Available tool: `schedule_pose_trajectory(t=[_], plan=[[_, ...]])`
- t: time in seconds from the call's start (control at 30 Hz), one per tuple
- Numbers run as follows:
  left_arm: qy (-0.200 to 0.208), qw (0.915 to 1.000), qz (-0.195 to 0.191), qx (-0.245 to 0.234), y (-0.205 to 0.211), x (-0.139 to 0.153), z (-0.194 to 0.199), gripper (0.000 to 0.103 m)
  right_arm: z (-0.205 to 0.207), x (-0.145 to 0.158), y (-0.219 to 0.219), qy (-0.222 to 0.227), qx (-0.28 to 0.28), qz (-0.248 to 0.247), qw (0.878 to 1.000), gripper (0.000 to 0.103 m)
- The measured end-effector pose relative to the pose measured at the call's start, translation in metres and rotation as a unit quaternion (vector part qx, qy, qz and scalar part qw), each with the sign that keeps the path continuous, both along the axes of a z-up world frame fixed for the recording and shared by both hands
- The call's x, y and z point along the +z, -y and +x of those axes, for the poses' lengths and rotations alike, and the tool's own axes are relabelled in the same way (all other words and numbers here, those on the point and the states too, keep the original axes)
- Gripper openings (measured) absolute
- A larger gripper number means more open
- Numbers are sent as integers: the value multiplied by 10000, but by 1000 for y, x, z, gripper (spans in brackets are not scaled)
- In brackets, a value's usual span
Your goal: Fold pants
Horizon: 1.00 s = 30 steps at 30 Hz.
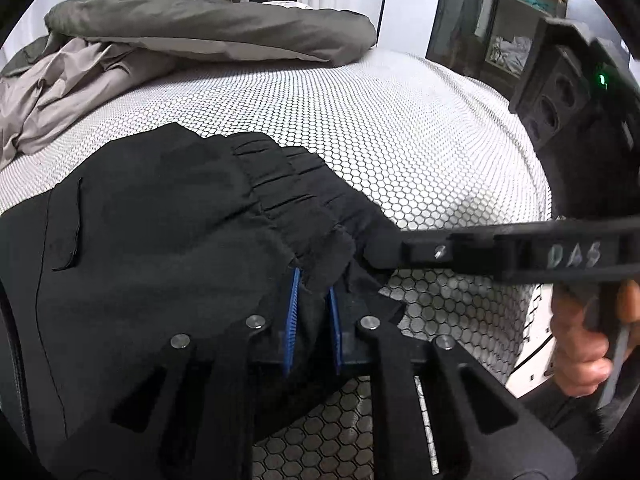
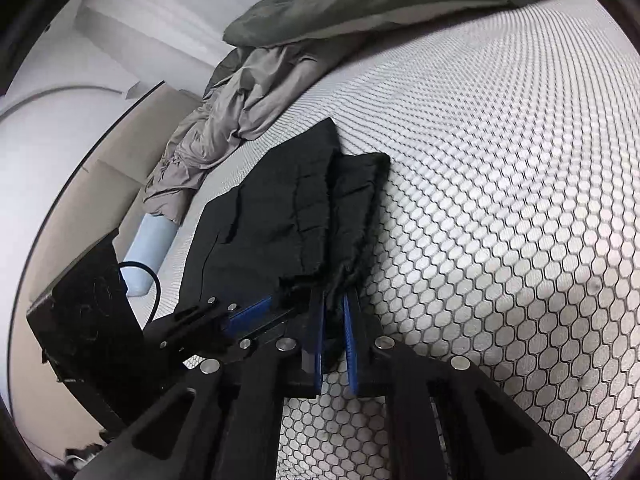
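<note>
Black pants (image 1: 168, 240) lie on a white mattress with a hexagon pattern (image 1: 400, 128); their gathered elastic waistband (image 1: 304, 200) points toward the middle of the bed. My left gripper (image 1: 314, 304) is shut on the waistband's near edge between its blue pads. My right gripper (image 2: 334, 312) is shut on the same waistband end (image 2: 344, 216), next to the left one. The right gripper also shows in the left wrist view (image 1: 384, 252), reaching in from the right. The left gripper shows at the left in the right wrist view (image 2: 240, 316).
A grey-green duvet (image 1: 208, 24) and a crumpled beige sheet (image 1: 60, 88) lie at the bed's far side. A pale blue cylinder (image 2: 150, 240) lies by the bed's edge. A dark cabinet (image 1: 480, 16) stands beyond the bed's right edge.
</note>
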<state>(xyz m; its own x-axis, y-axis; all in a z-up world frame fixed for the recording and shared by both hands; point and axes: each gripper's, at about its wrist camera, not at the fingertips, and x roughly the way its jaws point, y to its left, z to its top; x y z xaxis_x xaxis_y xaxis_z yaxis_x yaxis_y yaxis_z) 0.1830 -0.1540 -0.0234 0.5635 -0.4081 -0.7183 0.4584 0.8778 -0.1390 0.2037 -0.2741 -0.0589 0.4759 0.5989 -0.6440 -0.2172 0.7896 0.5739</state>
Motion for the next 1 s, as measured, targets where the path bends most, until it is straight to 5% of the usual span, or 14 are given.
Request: schedule_pose_trajectory(t=[0.1, 0.23, 0.4, 0.5, 0.63, 0.8, 1.0], plan=[[18, 9999, -39, -91, -1, 3, -3, 11, 7, -14, -3, -260, -54, -385, 9989, 9], [119, 9990, 338, -269, 7, -4, -11, 18, 11, -14, 1, -365, -93, -283, 9989, 15], [183, 9982, 133, -563, -1, 6, -31, 60, 2, 0, 8, -204, 23, -36, 9998, 19], [204, 9973, 374, -597, -3, 0, -35, 62, -4, 3, 3, -233, 398, -103, 9989, 31], [160, 9969, 430, -644, -5, -7, -38, 62, -6, -10, -12, -316, 705, -7, 9970, 31], [-8, 9977, 253, -631, -17, -3, -42, 62, 2, -23, -30, -452, 807, 55, 9957, 6], [-76, 9995, -205, -244, -70, 19, -46, 62, -12, -12, -26, 16, 903, -569, 9943, 6]])
